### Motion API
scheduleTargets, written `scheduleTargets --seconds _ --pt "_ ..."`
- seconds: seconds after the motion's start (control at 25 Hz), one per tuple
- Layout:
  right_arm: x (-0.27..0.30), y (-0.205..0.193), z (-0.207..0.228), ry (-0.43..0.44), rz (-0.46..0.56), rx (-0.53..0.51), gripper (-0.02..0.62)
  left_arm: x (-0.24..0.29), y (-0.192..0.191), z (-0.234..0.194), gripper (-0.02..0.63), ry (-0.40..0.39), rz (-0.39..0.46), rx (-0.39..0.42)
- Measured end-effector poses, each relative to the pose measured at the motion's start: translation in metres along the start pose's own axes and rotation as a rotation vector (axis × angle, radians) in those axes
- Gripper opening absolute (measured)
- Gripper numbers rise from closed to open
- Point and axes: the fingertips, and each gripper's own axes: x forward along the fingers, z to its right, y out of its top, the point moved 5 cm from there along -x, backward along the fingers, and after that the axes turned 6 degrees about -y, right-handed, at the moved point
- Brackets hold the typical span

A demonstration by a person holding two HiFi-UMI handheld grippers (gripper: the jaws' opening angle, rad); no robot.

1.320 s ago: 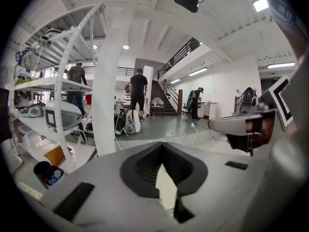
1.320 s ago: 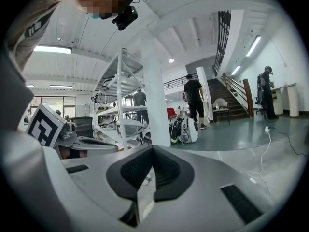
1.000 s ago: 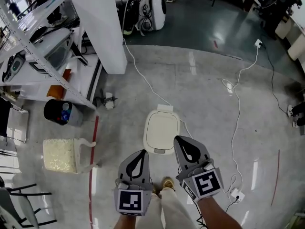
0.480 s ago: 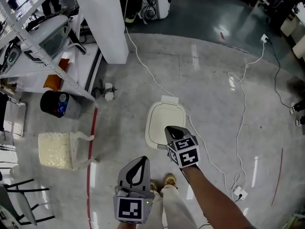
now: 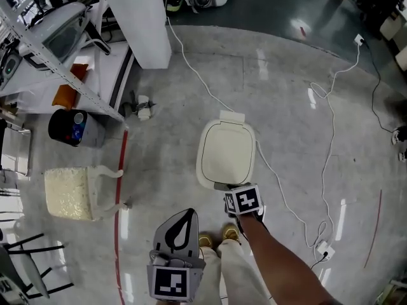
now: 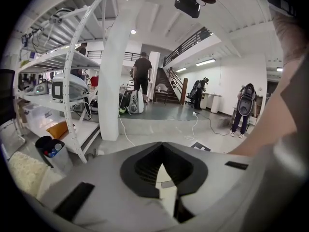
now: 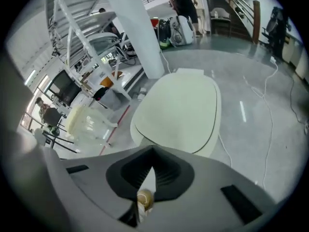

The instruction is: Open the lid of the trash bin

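While the lid [image 7: 181, 110] lies closed flat on the cream trash bin [image 5: 226, 154], which stands on the polished floor [image 5: 299, 94] just ahead of the person's feet, the right tool [image 5: 233, 192] is held at the bin's near rim. Its jaws are shut together with nothing gripped, and only a shoe [image 7: 144, 198] is seen through the gap below the tips. The left tool [image 5: 187, 215] is held back beside the legs, likewise closed and empty. The lid is judged to be thin moulded plastic: light, stiff and smooth, so a pinch could easily slip. A hinge is suggested by the tab at the far edge, so the near front lip is taken as the place to be hooked or gripped and lifted. The bin, probably light, may be shifted on the slick floor.
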Motion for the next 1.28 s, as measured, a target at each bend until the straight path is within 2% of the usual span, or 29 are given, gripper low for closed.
scheduleTargets --seconds 0.32,0.76,1.28 --pt "0.014 -0.022 0.002 -0.034 -0.027 -0.003 0.034 0.0 -0.014 0.0 0.0 -0.011 -0.018 -0.008" --pt "0.02 -0.029 0.005 -0.07 0.005 -0.011 0.034 0.0 -0.03 -0.002 0.0 -0.025 -0.05 -0.022" --pt "0.02 -0.028 0.002 -0.079 0.021 -0.052 0.035 0.005 -0.033 -0.003 0.0 -0.042 -0.058 -0.027"
